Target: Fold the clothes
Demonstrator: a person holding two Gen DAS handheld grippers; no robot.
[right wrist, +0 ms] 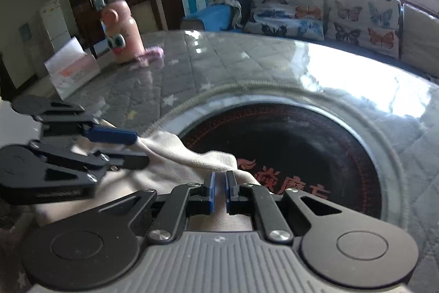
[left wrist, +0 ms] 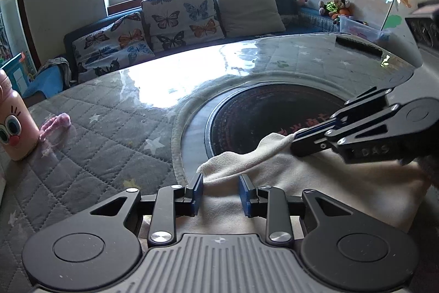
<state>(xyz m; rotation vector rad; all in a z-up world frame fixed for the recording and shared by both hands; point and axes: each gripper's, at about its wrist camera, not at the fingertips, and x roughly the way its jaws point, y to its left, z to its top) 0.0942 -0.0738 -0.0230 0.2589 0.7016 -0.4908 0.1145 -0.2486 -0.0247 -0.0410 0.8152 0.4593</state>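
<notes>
A cream cloth point(left wrist: 315, 183) lies at the near edge of the table, its far edge over the dark round hotplate point(left wrist: 274, 111). My left gripper point(left wrist: 221, 191) is open, its jaws astride the cloth's left corner. My right gripper point(left wrist: 295, 140) comes in from the right, shut on the cloth's far edge and lifting it slightly. In the right wrist view my right gripper point(right wrist: 221, 180) pinches the cloth point(right wrist: 192, 158), with its blue pads nearly together. My left gripper point(right wrist: 140, 146) is open at the left, with the cloth's edge between its fingers.
A pink bottle with a cartoon face point(left wrist: 13, 117) and a pink fluffy string point(left wrist: 55, 122) stand at the table's left. A white box point(right wrist: 71, 67) sits beside the bottle. The grey quilted table cover point(left wrist: 109, 133) has a glossy top. A sofa with butterfly cushions point(left wrist: 178, 18) is behind.
</notes>
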